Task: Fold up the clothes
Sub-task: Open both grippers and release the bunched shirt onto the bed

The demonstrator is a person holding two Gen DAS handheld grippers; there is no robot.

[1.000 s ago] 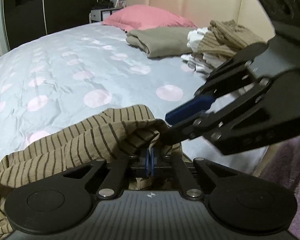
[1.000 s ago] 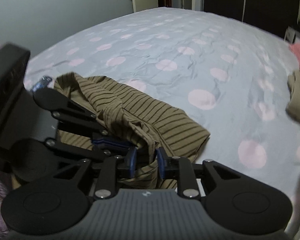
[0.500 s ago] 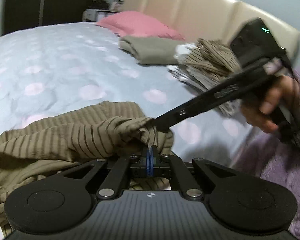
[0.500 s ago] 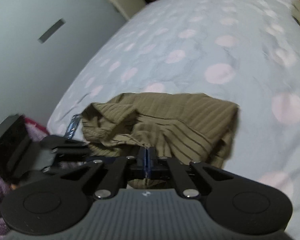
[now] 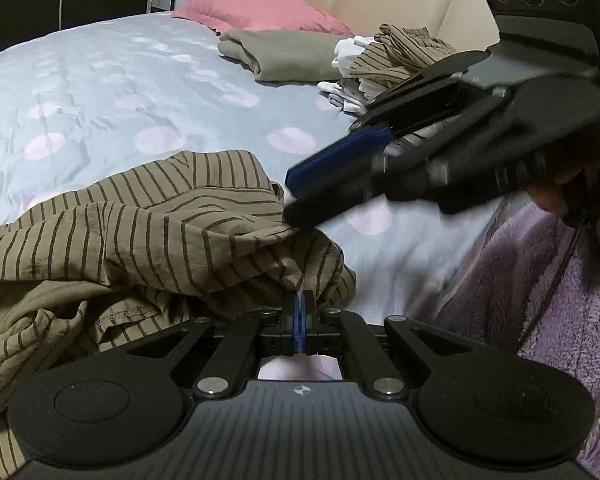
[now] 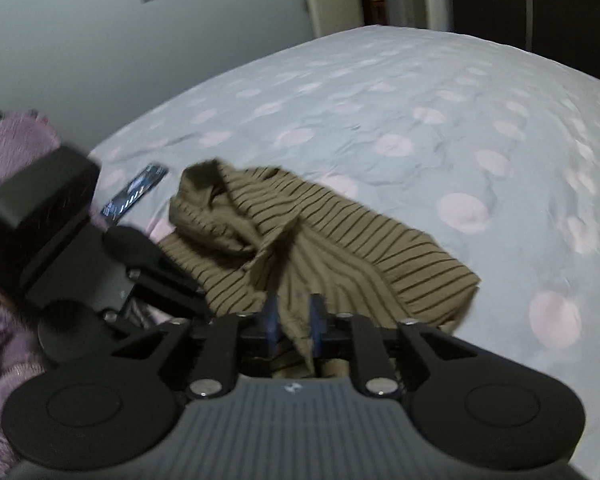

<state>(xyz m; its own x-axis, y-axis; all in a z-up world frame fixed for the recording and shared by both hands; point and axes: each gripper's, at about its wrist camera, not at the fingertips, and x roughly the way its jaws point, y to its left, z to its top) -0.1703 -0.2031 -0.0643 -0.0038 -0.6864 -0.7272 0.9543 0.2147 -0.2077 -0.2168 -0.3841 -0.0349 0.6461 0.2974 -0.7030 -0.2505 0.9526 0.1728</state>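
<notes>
Half a second ago both my grippers pinched the striped shirt [image 5: 188,236]; now my right gripper [image 6: 294,318] stands with its jaws apart, cloth loose between them, while my left gripper [image 5: 299,312] is clamped together on a fold of the same shirt at the bottom centre of its view. The shirt lies bunched on the bed [image 5: 100,92], low and left in the left view, centre in the right. I judge that I have let go with the right to take a fresh hold, so the shirt is not yet laid flat. A folded olive garment [image 5: 292,54] and a heap of clothes [image 5: 392,60] sit at the upper right by the pink pillow [image 5: 256,6]. A phone [image 6: 135,192] lies left of the shirt; I can read no writing or brand anywhere.
</notes>
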